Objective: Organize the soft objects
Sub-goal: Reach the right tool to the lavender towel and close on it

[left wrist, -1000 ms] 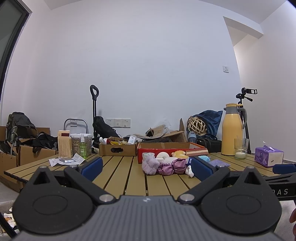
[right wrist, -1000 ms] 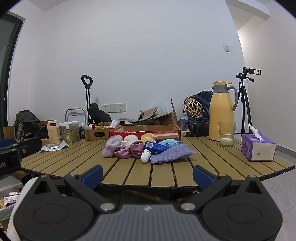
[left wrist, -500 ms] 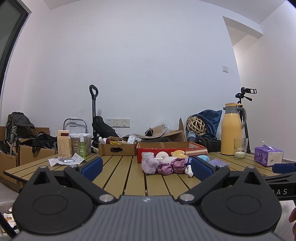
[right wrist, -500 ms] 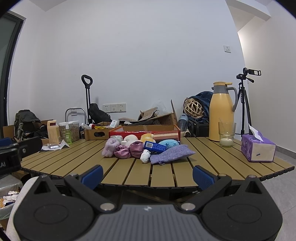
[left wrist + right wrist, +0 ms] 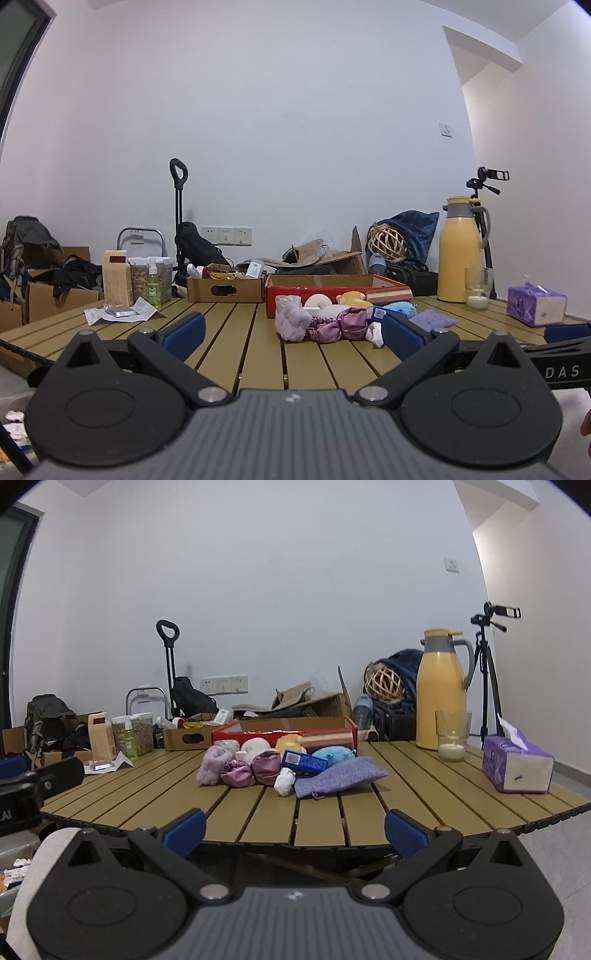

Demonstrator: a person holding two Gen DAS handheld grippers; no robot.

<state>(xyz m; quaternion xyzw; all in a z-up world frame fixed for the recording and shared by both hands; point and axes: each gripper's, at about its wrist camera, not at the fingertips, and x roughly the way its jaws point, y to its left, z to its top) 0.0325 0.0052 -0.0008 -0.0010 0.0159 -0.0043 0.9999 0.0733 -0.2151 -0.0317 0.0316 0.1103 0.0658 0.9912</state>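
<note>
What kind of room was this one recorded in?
Probably a spare room used as a makeshift recording space, not a lived-in home: a slatted folding table against bare white walls, a camera tripod in the corner, and cardboard boxes and bags along the wall.

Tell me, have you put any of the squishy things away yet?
Not yet. Both grippers, left and right, are open and empty. The soft pile, including the purple pouch, lies on the table before the red box. All sorting remains.
</note>
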